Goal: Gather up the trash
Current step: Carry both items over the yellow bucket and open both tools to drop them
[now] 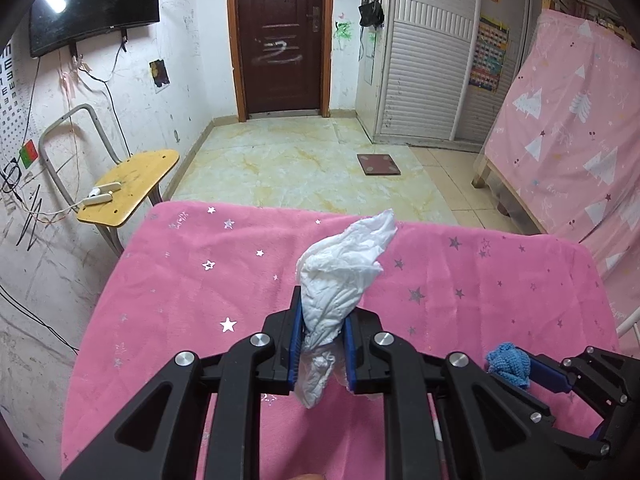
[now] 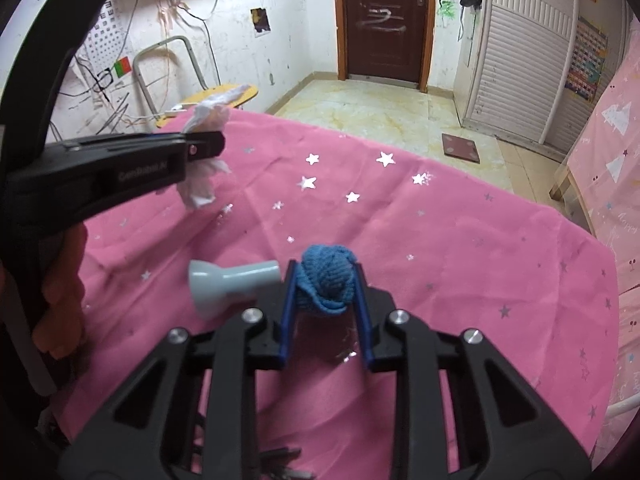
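Note:
My left gripper is shut on a crumpled white tissue and holds it above the pink star-print cloth on the table. The tissue sticks out past the blue pads. In the right wrist view the left gripper shows at the left with the tissue hanging from it. My right gripper is shut on a blue knitted ball, just above the cloth. The right gripper with the ball also shows at the lower right of the left wrist view.
A pale grey funnel-shaped object lies on the cloth just left of the right gripper. A yellow chair stands beyond the table's left corner. A brown scale lies on the tiled floor. A pink covered bed stands on the right.

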